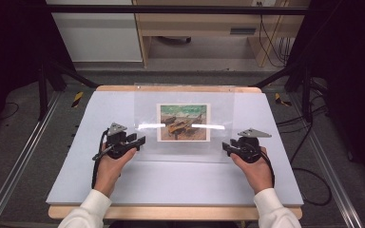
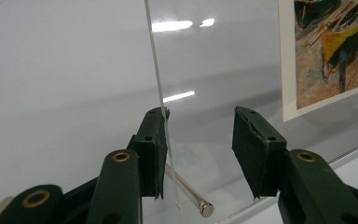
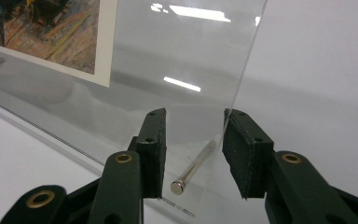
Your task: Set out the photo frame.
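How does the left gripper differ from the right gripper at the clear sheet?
The left gripper straddles the clear sheet's left edge, which rests against one pad; the right gripper straddles its right edge. Their metal pins point opposite ways. Both stand partly closed, neither clamped.

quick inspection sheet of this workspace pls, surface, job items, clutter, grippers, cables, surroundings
surface: pale sheet over a wooden table
job's things: clear acrylic panel standing on metal support pins; boat picture behind it
clutter: nothing seen
grippers: left gripper and right gripper each straddle a side edge of the panel, jaws apart, not clamped
cables: black cable trails from the left gripper; more cables on the floor at right
surroundings: dark frame, wooden furniture behind
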Action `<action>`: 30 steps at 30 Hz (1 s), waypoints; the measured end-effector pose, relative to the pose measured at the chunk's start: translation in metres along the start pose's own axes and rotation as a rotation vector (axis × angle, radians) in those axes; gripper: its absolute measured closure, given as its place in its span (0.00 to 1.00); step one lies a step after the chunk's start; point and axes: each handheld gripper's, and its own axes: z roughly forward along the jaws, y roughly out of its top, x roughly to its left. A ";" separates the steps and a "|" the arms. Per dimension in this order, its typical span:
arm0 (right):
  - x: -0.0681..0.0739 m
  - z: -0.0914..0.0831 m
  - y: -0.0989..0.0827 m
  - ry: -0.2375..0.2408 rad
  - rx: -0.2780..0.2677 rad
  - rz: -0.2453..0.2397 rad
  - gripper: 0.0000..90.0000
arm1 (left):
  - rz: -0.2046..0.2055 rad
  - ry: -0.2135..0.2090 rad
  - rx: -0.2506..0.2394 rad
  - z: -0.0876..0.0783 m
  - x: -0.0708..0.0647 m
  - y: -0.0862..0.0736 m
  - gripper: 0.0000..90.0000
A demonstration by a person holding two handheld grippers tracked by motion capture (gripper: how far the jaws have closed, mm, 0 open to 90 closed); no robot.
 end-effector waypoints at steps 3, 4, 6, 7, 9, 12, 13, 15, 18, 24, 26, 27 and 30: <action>0.001 -0.001 -0.001 -0.002 0.006 -0.002 0.69 | -0.006 0.001 0.001 -0.001 0.000 -0.001 0.63; 0.001 -0.002 -0.001 -0.003 0.007 -0.005 0.69 | -0.007 0.001 0.004 -0.003 0.000 -0.002 0.64; 0.001 -0.003 -0.002 -0.006 0.010 -0.009 0.70 | -0.003 0.000 0.001 -0.004 -0.001 -0.004 0.65; 0.001 -0.003 -0.003 -0.004 0.010 -0.009 0.71 | -0.001 -0.001 0.002 -0.004 -0.001 -0.004 0.65; 0.002 -0.004 -0.004 -0.005 0.009 -0.012 0.72 | 0.003 0.001 0.003 -0.005 -0.001 -0.005 0.66; 0.002 -0.005 -0.006 -0.003 0.007 -0.012 0.72 | 0.013 0.004 0.010 -0.007 -0.002 -0.006 0.67; 0.002 -0.005 -0.006 -0.003 0.007 -0.012 0.72 | 0.013 0.004 0.010 -0.007 -0.002 -0.006 0.67; 0.003 -0.006 -0.008 -0.004 0.009 -0.013 0.73 | 0.003 -0.008 0.019 -0.008 -0.004 -0.008 0.67; 0.003 -0.006 -0.009 0.000 0.010 -0.020 0.73 | 0.008 -0.009 0.019 -0.009 -0.004 -0.009 0.67; 0.003 -0.007 -0.011 0.002 0.011 -0.015 0.73 | 0.011 -0.015 0.023 -0.010 -0.004 -0.010 0.67; 0.004 -0.007 -0.012 0.002 0.009 -0.015 0.73 | 0.006 -0.020 0.024 -0.011 -0.004 -0.011 0.68; 0.004 -0.007 -0.012 0.000 0.012 -0.017 0.73 | 0.007 -0.021 0.025 -0.011 -0.004 -0.011 0.68; 0.004 -0.008 -0.012 0.002 0.015 -0.021 0.73 | 0.011 -0.022 0.031 -0.012 -0.004 -0.012 0.68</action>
